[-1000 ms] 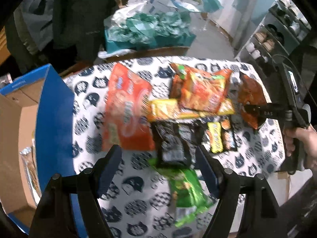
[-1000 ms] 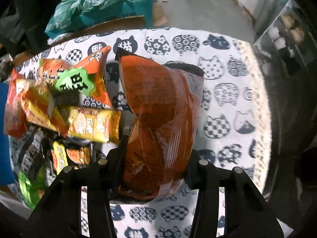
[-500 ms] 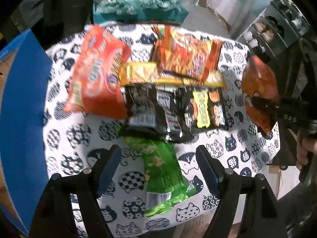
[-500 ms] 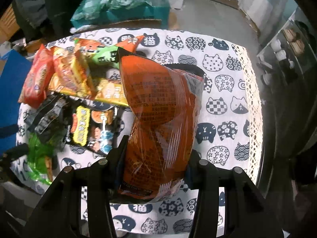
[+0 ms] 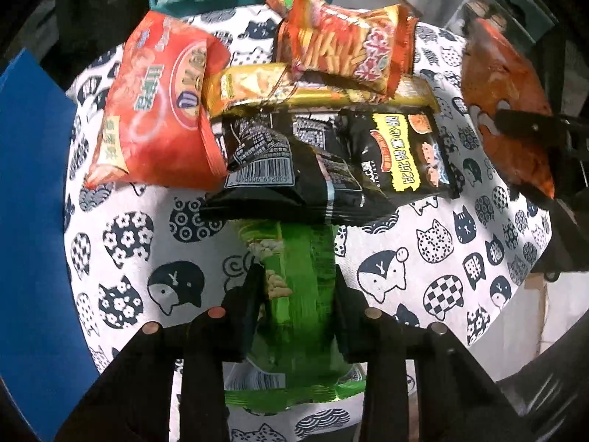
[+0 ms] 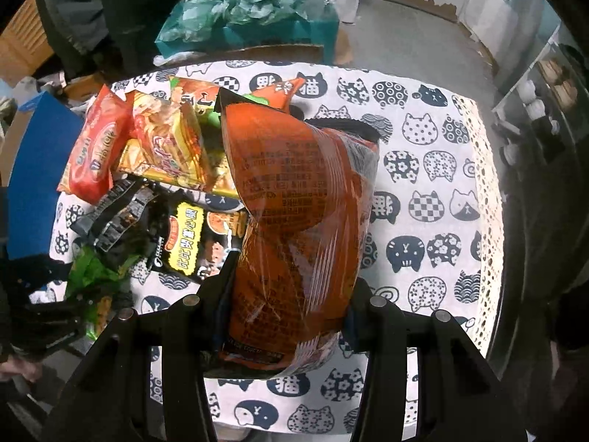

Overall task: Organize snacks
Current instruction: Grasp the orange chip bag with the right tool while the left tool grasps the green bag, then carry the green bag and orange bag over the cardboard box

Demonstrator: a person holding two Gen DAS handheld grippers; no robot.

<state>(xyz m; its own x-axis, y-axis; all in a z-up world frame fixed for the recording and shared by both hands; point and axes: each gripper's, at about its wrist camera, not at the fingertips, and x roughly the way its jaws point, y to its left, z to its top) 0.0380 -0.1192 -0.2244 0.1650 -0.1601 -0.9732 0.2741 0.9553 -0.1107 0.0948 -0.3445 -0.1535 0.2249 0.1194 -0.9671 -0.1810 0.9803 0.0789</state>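
The left gripper [image 5: 298,294] points down at the near edge of the table with the white cat-print cloth [image 5: 434,258]; its jaws are closing, and their pads already press the sides of the crinkly green foil snack bag [image 5: 298,269]; beyond it, overlapping its far end, lies a black foil packet [image 5: 294,176], with a large red-orange bag [image 5: 158,110] to the far left; the right gripper [image 6: 287,287] clamps a glossy orange plastic snack bag [image 6: 294,191], jaws narrow against it, above the cloth.
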